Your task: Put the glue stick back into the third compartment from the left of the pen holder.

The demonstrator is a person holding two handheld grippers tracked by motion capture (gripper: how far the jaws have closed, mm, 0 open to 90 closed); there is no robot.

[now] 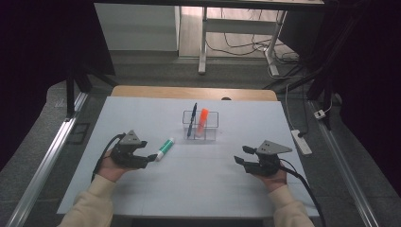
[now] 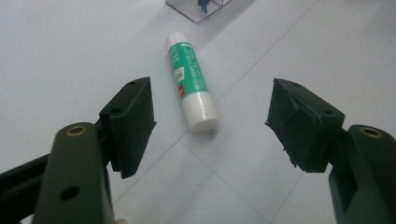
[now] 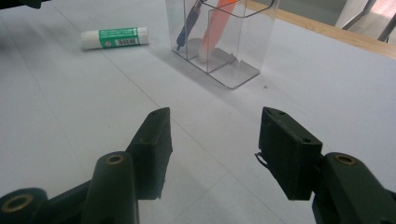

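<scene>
Left gripper point(image 1: 152, 158): jaws stood spread, nothing between the pads; it was held low over the table, pointing at the glue stick.
Left gripper, own view point(image 2: 210, 123): the two black jaws rose from the bottom corners, well apart, with the near end of the glue stick showing in the gap ahead of them, not touched.
Glue stick point(image 2: 191, 81): lay flat on the table, white cap toward the left gripper, green label along its body; in the high view point(image 1: 165, 149) it lay just beyond the left gripper's tips, slanted toward the holder.
Right gripper point(image 1: 240, 155): jaws also spread and empty; it sat at the right of the table, well apart from the glue stick, pointing left.
Right gripper, own view point(image 3: 212, 142): bare table showed between the jaws.
Holder point(image 1: 212, 124): clear box with compartments, upright near the table's middle, beyond the glue stick.
Pen point(image 1: 191, 120): dark blue, leaned in the holder's left part.
Marker point(image 1: 202, 121): orange, stood tilted in the next compartment.
Table point(image 1: 189, 184): white top, wooden edge at the far side.
Hands: one sleeve point(image 1: 92, 208) came in at each lower corner.
</scene>
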